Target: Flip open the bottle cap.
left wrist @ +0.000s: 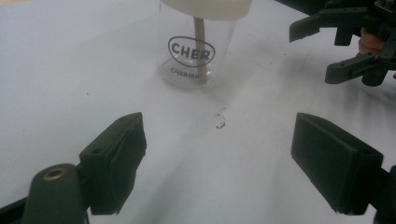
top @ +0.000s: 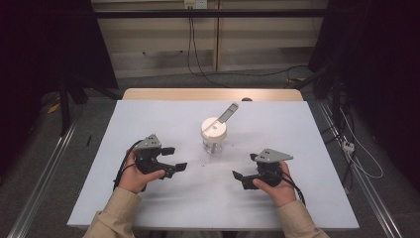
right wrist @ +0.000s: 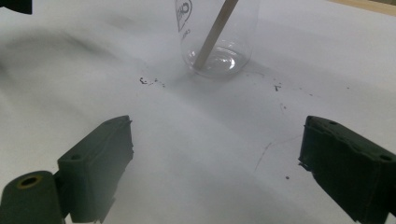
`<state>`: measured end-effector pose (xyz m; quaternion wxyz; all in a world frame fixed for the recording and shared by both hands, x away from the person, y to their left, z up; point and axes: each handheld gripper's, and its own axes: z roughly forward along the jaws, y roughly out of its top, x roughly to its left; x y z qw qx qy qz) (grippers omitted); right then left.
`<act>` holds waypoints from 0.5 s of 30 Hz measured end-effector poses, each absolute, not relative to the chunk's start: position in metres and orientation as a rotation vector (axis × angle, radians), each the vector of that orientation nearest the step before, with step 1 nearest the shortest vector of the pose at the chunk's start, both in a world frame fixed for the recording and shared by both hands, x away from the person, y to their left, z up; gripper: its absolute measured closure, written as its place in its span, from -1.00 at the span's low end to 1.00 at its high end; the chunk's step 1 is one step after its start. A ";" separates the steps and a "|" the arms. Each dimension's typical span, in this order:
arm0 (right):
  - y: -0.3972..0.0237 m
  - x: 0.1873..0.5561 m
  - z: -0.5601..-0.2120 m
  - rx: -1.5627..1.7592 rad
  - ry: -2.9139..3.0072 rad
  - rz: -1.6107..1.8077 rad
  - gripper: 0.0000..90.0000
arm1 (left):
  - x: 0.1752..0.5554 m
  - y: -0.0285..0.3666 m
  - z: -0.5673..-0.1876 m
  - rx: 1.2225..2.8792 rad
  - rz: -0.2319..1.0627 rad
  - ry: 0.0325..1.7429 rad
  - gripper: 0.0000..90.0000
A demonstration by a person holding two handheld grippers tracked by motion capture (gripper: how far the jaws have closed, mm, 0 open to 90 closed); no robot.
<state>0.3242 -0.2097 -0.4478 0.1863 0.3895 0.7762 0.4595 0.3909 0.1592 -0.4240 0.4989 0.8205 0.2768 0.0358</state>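
Jar: a clear glass jar (top: 214, 141) with a cream lid (top: 214, 129) stands upright near the middle of the white table (top: 124, 148), printed logo facing the left gripper view.
Left tongs: the left gripper (top: 171, 158) is held off the table at about eight o'clock from the jar, jaws spread wide with nothing between them.
Right tongs: the right gripper (top: 246, 168) sits at about four o'clock from the jar, jaws likewise apart and empty.
Direction: from the left gripper the jar lies toward two o'clock; from the right gripper, toward ten o'clock. Both point inward at it.
Nearer hand: the two look close to equal; I'd give the left a slight edge.
Long axis: the jar's axis is vertical; the flat grey handle (top: 228, 113) slants up from the lid toward one o'clock.
Contents: a tan stick (right wrist: 214, 32) runs down inside to the glass floor; otherwise the jar looks empty.
Table marks: a few dark crumbs (left wrist: 220, 122) lie just in front of the jar.
Likely next: closing in on the jar, probably one side steadying the glass.
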 end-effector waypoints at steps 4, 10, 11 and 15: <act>-0.213 0.323 -0.448 1.098 2.187 1.308 -0.81 | 0.388 0.167 -0.425 1.978 0.098 0.671 -0.64; -0.218 0.321 -0.449 1.107 2.175 1.317 -0.81 | 0.383 0.177 -0.429 1.993 0.112 0.672 -0.66; -0.219 0.321 -0.449 1.110 2.174 1.318 -0.81 | 0.383 0.178 -0.430 2.001 0.111 0.674 -0.66; -0.221 0.320 -0.450 1.114 2.170 1.322 -0.81 | 0.380 0.182 -0.432 2.006 0.117 0.680 -0.67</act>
